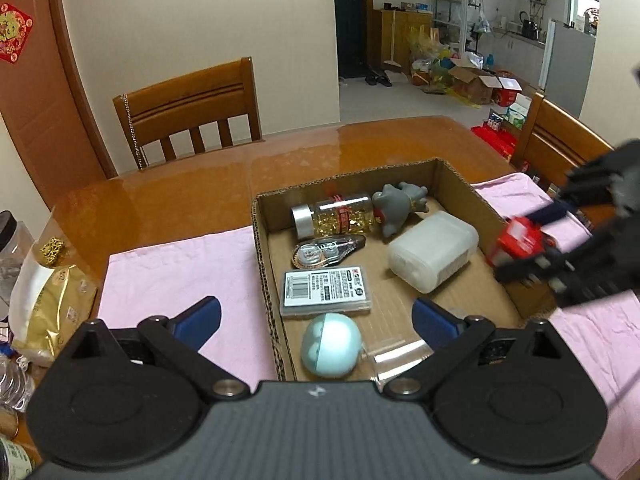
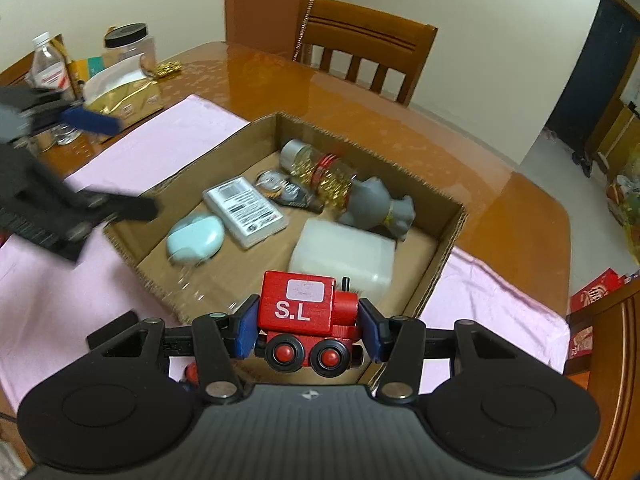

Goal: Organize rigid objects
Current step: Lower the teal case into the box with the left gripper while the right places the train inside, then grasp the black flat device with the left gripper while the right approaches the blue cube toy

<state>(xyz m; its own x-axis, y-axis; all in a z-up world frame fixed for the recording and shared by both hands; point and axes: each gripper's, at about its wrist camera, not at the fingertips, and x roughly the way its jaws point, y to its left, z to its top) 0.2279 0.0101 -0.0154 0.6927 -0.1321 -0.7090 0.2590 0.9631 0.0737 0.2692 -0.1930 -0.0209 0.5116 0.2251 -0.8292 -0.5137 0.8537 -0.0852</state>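
An open cardboard box (image 1: pixel 264 264) (image 2: pixel 440 256) sits on a pink cloth (image 1: pixel 176 272). Inside lie a jar of gold bits (image 1: pixel 336 216) (image 2: pixel 320 168), a grey animal figure (image 1: pixel 396 204) (image 2: pixel 372 204), a white plastic container (image 1: pixel 432 256) (image 2: pixel 344 252), a correction tape (image 1: pixel 324 250), a flat labelled case (image 1: pixel 326 290) (image 2: pixel 244 208) and a pale blue egg-shaped object (image 1: pixel 330 346) (image 2: pixel 196 236). My right gripper (image 2: pixel 308 324) is shut on a red toy train (image 2: pixel 304 312) above the box's near edge; the train (image 1: pixel 518 242) shows blurred in the left wrist view. My left gripper (image 1: pixel 316 320) is open and empty over the box's left wall.
A glossy wooden table (image 1: pixel 200 184) carries the cloth. A gold tissue pack (image 2: pixel 124 96), a black-lidded jar (image 2: pixel 128 46) and a bottle (image 2: pixel 46 64) stand at the table's left side. Wooden chairs (image 1: pixel 188 112) (image 2: pixel 368 52) stand at the far edge.
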